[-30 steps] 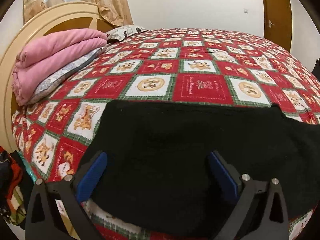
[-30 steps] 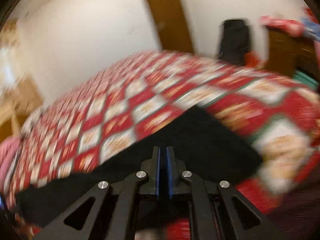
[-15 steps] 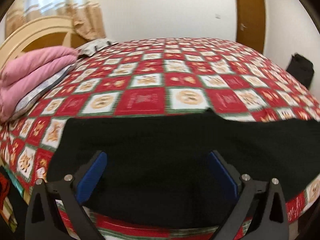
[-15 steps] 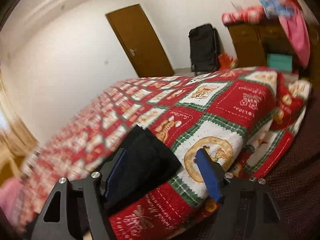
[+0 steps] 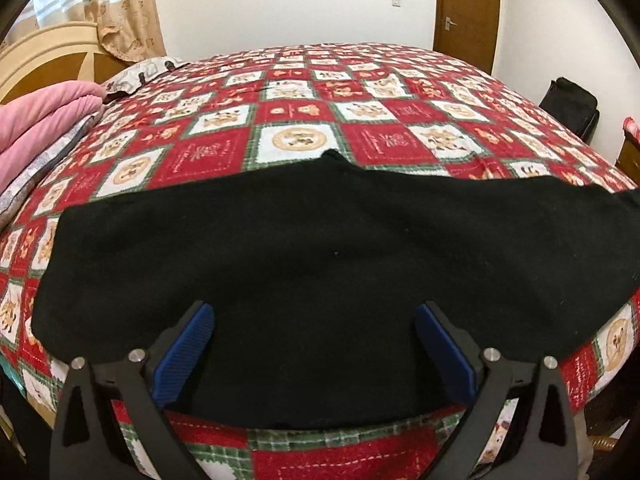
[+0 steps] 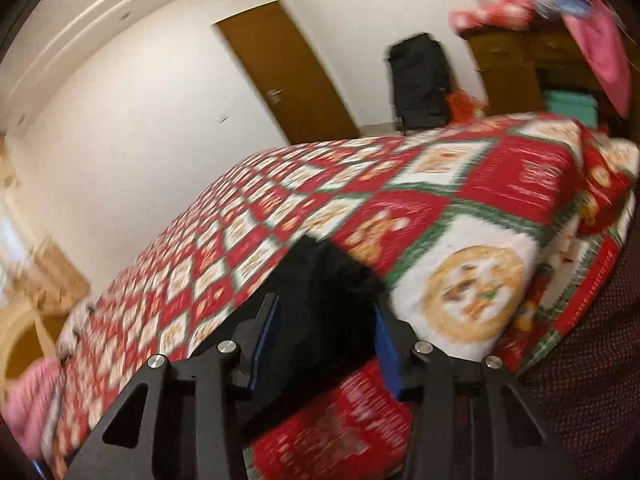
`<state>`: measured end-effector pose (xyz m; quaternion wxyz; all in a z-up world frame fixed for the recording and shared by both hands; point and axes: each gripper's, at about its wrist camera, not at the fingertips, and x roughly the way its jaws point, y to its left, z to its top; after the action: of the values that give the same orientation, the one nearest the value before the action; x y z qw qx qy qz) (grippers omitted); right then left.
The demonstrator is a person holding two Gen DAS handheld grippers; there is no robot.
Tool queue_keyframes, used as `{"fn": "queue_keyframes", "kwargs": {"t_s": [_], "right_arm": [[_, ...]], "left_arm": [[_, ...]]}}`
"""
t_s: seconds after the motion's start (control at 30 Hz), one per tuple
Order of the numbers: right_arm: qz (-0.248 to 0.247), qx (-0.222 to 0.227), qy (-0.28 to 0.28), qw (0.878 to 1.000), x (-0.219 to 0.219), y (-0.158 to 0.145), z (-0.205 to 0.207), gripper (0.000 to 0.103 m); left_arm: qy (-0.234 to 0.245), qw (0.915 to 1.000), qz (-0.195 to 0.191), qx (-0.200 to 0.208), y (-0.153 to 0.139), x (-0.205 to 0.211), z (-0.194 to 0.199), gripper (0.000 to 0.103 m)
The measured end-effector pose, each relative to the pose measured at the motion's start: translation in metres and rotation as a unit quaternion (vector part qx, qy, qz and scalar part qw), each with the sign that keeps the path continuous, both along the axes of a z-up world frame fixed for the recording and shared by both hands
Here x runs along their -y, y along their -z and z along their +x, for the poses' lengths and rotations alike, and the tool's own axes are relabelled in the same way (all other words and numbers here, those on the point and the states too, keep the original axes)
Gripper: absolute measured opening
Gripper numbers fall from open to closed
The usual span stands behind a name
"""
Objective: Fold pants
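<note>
A: Bedroom with white walls and a brown door (image 5: pixel 468 12); the work surface is a bed (image 5: pixel 304 92) under a red, white and green patchwork cover, with a pink quilt (image 5: pixel 44 120) stacked at its far left by the headboard

B: And the pants?

A: The pants (image 5: pixel 320 264) are black and lie flat as one long band across the near side of the bed, running left to right, the near edge almost at the bed's rim. They look already halved lengthwise, though the dark cloth hides the layers

B: Grippers?

A: The left gripper (image 5: pixel 316 344) is released, blue pads spread wide above the middle of the near edge, gripping nothing. The right gripper (image 6: pixel 326 340) sits at the right end; its jaws are closing with the black end of the cloth between them, and I see no pad pressing on it yet. That view is blurred

B: So the step is catching the right end to bring it over?

A: That's my reading. To do it well, I'd take all layers at the corner together, pinch close to the edge, then lift only enough to clear the cover

B: Risks?

A: A missed lower layer would leave a crooked fold. The cover could also get pinched along with the cloth
</note>
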<state>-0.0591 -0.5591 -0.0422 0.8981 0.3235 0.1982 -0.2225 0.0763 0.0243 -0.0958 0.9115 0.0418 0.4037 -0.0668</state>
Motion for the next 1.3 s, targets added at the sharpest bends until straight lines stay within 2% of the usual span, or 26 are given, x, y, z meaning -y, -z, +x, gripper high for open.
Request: {"fn": "queue_keyframes", "kwargs": {"t_s": [0.03, 0.07, 0.13, 0.23, 0.37, 0.5, 0.6, 0.67, 0.73, 0.8, 0.83, 0.9, 0.93, 1.07, 1.17, 1.23, 1.27, 1.3], "right_arm": [[0.030, 0.012, -0.002, 0.999, 0.008, 0.005, -0.001, 0.047], [0.037, 0.013, -0.005, 0.999, 0.010, 0.007, -0.004, 0.047], [0.017, -0.006, -0.021, 1.000, 0.006, 0.005, 0.000, 0.044], [0.014, -0.037, -0.038, 0.999, 0.003, 0.003, 0.003, 0.011], [0.018, -0.035, -0.037, 0.999, 0.004, -0.004, 0.003, 0.010], [-0.035, 0.012, -0.088, 0.995, -0.034, -0.048, 0.009, 0.009], [-0.092, 0.046, -0.184, 0.977, -0.100, -0.086, 0.023, 0.009], [-0.135, 0.047, -0.259, 0.955, -0.156, -0.098, 0.040, 0.009], [-0.155, 0.042, -0.330, 0.930, -0.212, -0.093, 0.058, 0.009], [-0.172, 0.027, -0.388, 0.905, -0.262, -0.075, 0.076, 0.009], [-0.189, 0.010, -0.421, 0.887, -0.294, -0.056, 0.088, 0.009], [-0.198, -0.013, -0.458, 0.866, -0.329, -0.025, 0.099, 0.009], [-0.195, -0.031, -0.480, 0.855, -0.350, 0.000, 0.107, 0.009], [-0.223, -0.074, -0.513, 0.826, -0.393, 0.064, 0.106, 0.010], [-0.266, -0.058, -0.513, 0.814, -0.398, 0.073, 0.094, 0.013], [-0.276, -0.061, -0.520, 0.806, -0.397, 0.072, 0.092, 0.021], [-0.271, -0.065, -0.526, 0.803, -0.397, 0.072, 0.093, 0.035], [-0.255, -0.067, -0.542, 0.798, -0.397, 0.070, 0.091, 0.055]], "left_arm": [[-0.003, 1.0000, -0.002, 0.003, -0.001, -0.002, -0.001, 0.103], [-0.005, 1.0000, -0.004, 0.004, -0.002, -0.003, -0.002, 0.103], [-0.009, 0.9999, -0.011, 0.002, -0.003, -0.006, -0.002, 0.103], [-0.010, 0.9998, -0.014, 0.003, -0.004, -0.007, -0.002, 0.103], [-0.009, 0.9997, -0.015, 0.019, -0.012, -0.011, -0.005, 0.103], [-0.018, 0.9988, -0.010, 0.045, -0.024, -0.021, -0.008, 0.103], [-0.031, 0.9979, -0.028, 0.049, -0.028, -0.032, -0.005, 0.103], [-0.038, 0.9974, -0.042, 0.045, -0.028, -0.040, -0.003, 0.103], [-0.044, 0.9969, -0.053, 0.038, -0.025, -0.046, -0.001, 0.103], [-0.052, 0.9964, -0.057, 0.034, -0.022, -0.051, 0.000, 0.103], [-0.054, 0.9963, -0.058, 0.034, -0.021, -0.054, 0.000, 0.103], [-0.058, 0.9960, -0.058, 0.035, -0.020, -0.058, -0.001, 0.103], [-0.059, 0.9960, -0.057, 0.035, -0.020, -0.060, -0.002, 0.103], [-0.065, 0.9959, -0.053, 0.034, -0.016, -0.067, 0.000, 0.103], [-0.062, 0.9961, -0.057, 0.028, -0.012, -0.068, 0.004, 0.103], [-0.055, 0.9964, -0.060, 0.025, -0.009, -0.066, 0.005, 0.103], [-0.050, 0.9967, -0.059, 0.024, -0.008, -0.063, 0.006, 0.103], [-0.046, 0.9971, -0.055, 0.024, -0.008, -0.060, 0.006, 0.103]]}}
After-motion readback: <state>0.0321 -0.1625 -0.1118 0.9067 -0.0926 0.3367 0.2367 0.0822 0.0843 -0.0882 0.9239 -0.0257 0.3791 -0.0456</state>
